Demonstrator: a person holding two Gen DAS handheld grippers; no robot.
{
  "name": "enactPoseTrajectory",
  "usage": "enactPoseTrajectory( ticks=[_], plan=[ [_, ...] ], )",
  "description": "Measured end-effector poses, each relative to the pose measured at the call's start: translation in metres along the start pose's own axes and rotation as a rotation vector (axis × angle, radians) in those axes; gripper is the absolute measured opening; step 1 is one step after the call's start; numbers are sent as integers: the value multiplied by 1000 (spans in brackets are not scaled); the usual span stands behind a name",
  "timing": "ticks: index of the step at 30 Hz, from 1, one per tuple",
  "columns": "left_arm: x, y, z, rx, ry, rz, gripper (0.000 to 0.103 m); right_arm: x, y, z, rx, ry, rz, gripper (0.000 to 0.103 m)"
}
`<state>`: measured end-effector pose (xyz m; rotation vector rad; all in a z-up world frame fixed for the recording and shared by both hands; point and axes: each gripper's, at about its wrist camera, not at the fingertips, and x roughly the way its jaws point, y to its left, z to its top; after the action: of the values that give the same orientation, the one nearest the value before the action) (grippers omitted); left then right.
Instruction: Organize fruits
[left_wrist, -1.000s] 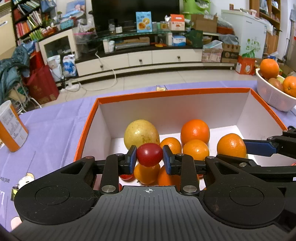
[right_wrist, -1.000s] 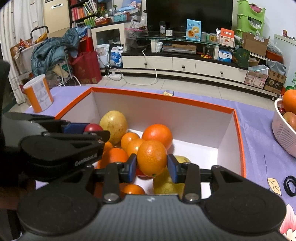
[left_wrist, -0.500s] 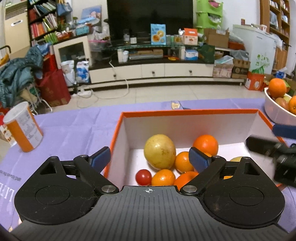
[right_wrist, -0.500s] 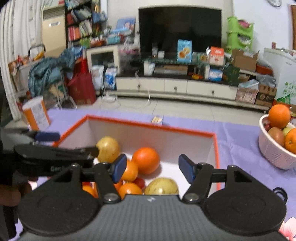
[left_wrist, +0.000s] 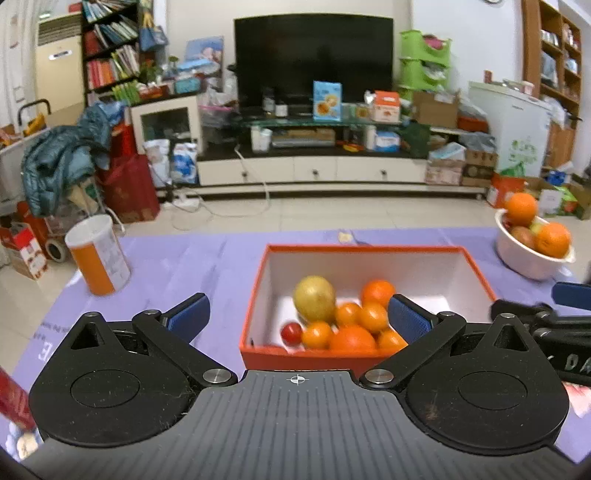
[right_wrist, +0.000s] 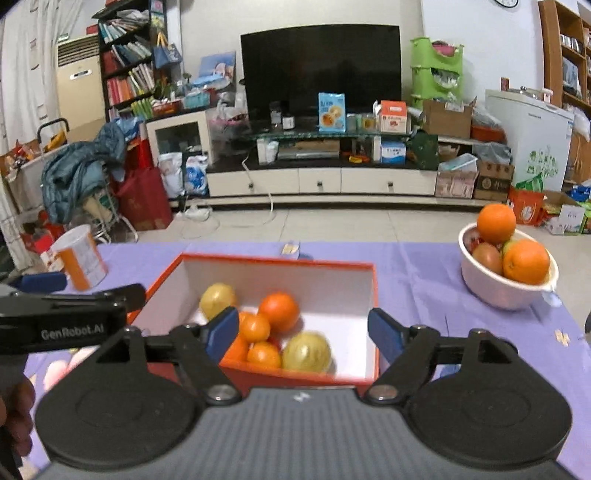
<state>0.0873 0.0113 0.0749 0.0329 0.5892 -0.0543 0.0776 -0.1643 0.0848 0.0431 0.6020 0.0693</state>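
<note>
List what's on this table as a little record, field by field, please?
surface: purple tablecloth
container: orange box, white inside
in the box: oranges, two yellow-green round fruits, one small red fruit
far right: white bowl of oranges and other fruit
far left: orange-and-white canister
left hand-held gripper: open, empty
right hand-held gripper: open, empty

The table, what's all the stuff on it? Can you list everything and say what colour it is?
box: one, orange outside, white inside, middle of table
fruit in box: several oranges, two big yellow fruits, one small red fruit
bowl: one, white, far right, holding oranges and reddish fruit
can: one, orange and white, far left
tablecloth: one, purple, covering table
left tongs: black with blue pads, open, empty
right tongs: black with blue pads, open, empty
hand: one, partly seen, lower left of right view
</note>
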Motion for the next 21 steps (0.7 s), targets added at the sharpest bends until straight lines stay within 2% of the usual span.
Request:
enactPoseTrajectory(
  ticks=[3, 7, 11, 13, 17, 21],
  plan=[
    [-16, -5, -17, -7, 34, -2, 82, -16, 5, -17, -11, 22, -31, 84],
    [-24, -10, -34, 1, 77, 44, 82, -21, 9, -36, -13, 63, -57, 84],
    [-16, -10, -33, 0, 133, 57, 82, -17, 13, -43, -41, 72, -100, 84],
    [-12, -13, -33, 33, 152, 69, 82, -13, 10, -43, -46, 78, -102, 84],
    [-7, -20, -34, 86, 120, 112, 82, -7, 11, -46, -57, 84, -107, 84],
    [-6, -18, -30, 64, 108, 105, 82, -5, 10, -47, -59, 87, -105, 84]
  ],
)
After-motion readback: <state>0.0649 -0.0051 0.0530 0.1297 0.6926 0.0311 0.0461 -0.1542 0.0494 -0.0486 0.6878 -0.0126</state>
